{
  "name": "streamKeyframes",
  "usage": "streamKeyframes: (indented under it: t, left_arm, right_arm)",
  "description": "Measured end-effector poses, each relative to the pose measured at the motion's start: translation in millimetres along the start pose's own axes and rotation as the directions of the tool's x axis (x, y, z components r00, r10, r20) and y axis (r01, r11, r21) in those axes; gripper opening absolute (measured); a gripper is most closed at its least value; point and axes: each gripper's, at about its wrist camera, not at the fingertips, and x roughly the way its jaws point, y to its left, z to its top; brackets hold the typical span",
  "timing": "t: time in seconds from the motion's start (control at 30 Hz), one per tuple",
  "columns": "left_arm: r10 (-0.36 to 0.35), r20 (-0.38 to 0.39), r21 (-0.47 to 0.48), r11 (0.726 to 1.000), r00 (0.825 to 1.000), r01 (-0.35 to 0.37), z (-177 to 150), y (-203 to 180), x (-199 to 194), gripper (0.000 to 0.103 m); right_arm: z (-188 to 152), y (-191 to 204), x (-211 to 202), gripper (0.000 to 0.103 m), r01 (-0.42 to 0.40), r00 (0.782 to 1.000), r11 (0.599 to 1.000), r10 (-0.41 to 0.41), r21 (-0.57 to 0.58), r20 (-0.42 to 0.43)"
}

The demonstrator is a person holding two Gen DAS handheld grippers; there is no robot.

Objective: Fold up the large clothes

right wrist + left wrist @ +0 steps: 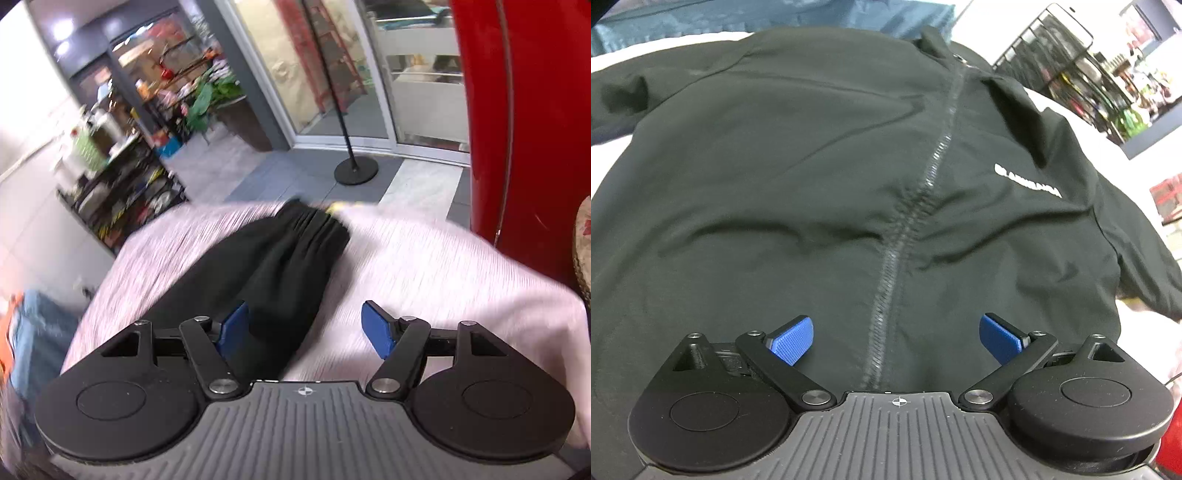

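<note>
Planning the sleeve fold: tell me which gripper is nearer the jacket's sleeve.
Right. The right gripper straddles the sleeve; the left gripper hangs open over the jacket front by its zipper.

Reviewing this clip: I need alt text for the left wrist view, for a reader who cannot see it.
A black zip-up jacket lies spread front-up on a white bed cover, its closed zipper running up the middle and a white chest logo at right. The left tongs hang open just above its lower edge, blue pads wide apart, gripping nothing.
</note>
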Motion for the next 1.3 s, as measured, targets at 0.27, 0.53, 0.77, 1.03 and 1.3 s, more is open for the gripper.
streamKeyframes:
  t: [0.27,0.53,0.77,1.03,1.3]
  left_arm:
    - [0.009,-0.022,0.024,1.000,1.000,-0.008,-12,-17,1,0.103]
    - [-0.001,-0.013,0.030,1.000,1.000,0.001,-13,-24,-1,0.103]
    - [-0.015,-0.024,0.036,0.999,1.000,0.016,-14,-24,4,0.103]
    - [-0.004,-0.009,0.038,0.999,1.000,0.005,-21,-15,-3,0.103]
    - [0.032,0.040,-0.019,0.999,0.999,-0.031,-22,17,-15,0.103]
  right_arm:
    - [35,-13,49,0.054,-0.055,0.998,0.993,0.055,0.104,-0.005]
    - [68,5,9,0.016,-0.140,0.989,0.990,0.140,-0.013,0.041]
    - [120,28,4,0.015,-0.152,0.984,0.979,0.162,-0.134,0.070]
    - [83,69,8,0.016,-0.191,0.979,0.959,0.202,-0.211,0.033]
    - [44,153,-24,0.016,-0.285,0.953,0.873,0.304,-0.395,-0.015]
